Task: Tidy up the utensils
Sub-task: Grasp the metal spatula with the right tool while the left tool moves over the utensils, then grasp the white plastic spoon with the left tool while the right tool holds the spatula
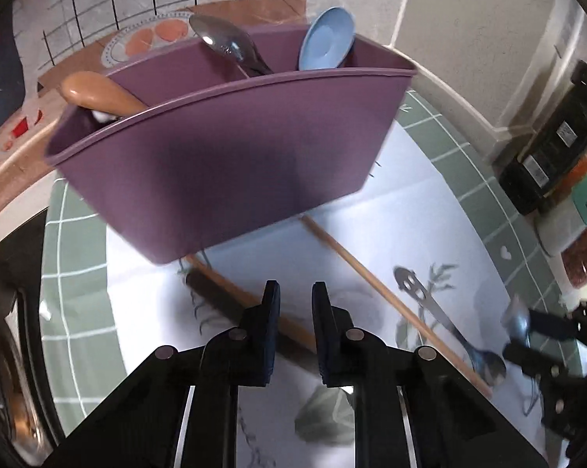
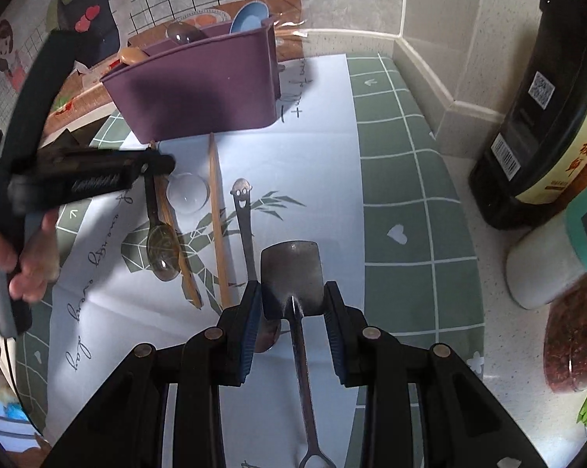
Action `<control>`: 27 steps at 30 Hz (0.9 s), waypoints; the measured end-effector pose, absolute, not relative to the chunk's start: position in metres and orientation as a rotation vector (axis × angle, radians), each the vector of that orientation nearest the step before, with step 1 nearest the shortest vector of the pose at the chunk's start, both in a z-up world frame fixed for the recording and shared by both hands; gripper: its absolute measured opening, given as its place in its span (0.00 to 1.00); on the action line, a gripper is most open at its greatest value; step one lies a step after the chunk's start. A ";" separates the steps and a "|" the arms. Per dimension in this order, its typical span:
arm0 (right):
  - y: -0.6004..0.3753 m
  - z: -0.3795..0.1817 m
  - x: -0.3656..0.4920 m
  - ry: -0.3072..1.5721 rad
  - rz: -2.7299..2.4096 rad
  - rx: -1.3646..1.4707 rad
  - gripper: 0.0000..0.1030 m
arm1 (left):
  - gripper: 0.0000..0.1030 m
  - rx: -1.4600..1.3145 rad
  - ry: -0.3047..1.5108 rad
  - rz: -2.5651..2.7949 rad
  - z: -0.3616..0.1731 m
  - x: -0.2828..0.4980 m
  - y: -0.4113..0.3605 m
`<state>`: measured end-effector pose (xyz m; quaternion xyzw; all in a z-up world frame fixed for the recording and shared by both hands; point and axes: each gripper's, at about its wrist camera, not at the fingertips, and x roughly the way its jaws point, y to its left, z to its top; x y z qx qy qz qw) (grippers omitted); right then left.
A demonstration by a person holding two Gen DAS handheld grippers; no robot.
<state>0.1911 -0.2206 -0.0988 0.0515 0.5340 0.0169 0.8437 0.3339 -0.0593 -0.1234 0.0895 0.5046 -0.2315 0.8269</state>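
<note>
- Back of the bench closed by a wall; right edge crowded by a dark bottle (image 2: 535, 117) and jars; open room over the white middle of the checked green mat (image 2: 402, 163).
- Purple caddy (image 2: 199, 93) near the back edge, hard smooth plastic, curved front wall, divided inside; standing in it a steel spoon (image 1: 231, 45), a pale blue spoon (image 1: 326, 39) and a glossy wooden spoon (image 1: 98, 91), bowls up.
- Loose on the mat in front of the caddy, long axes running roughly back to front: a wooden chopstick (image 2: 217, 214), a thin steel spoon with a smiley-cut handle (image 2: 243, 214), handle end toward the caddy, and a dark spoon (image 2: 161, 245), bowl toward the front edge, beside a wooden utensil.
- Right gripper (image 2: 293, 292): jaws pinching a flat metal spatula (image 2: 291, 269) by the sides of its dull squarish blade, blade toward the caddy, handle trailing toward the front edge.
- Left gripper (image 1: 295, 300): jaws nearly together, a narrow gap left, nothing seen between them, above the loose utensils near the caddy's front wall.
</note>
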 end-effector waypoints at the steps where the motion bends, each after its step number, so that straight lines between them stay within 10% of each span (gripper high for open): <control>1: -0.221 -0.099 0.192 1.130 0.037 0.108 0.29 | 0.09 0.194 1.077 -0.482 -0.126 0.337 -0.059; 19: -0.194 -0.088 0.187 1.123 0.108 0.073 0.29 | 0.10 0.214 1.170 -0.631 -0.114 0.218 0.022; 27: -0.188 -0.079 0.181 1.116 0.112 0.064 0.29 | 0.32 0.430 1.093 -0.883 -0.105 0.185 -0.014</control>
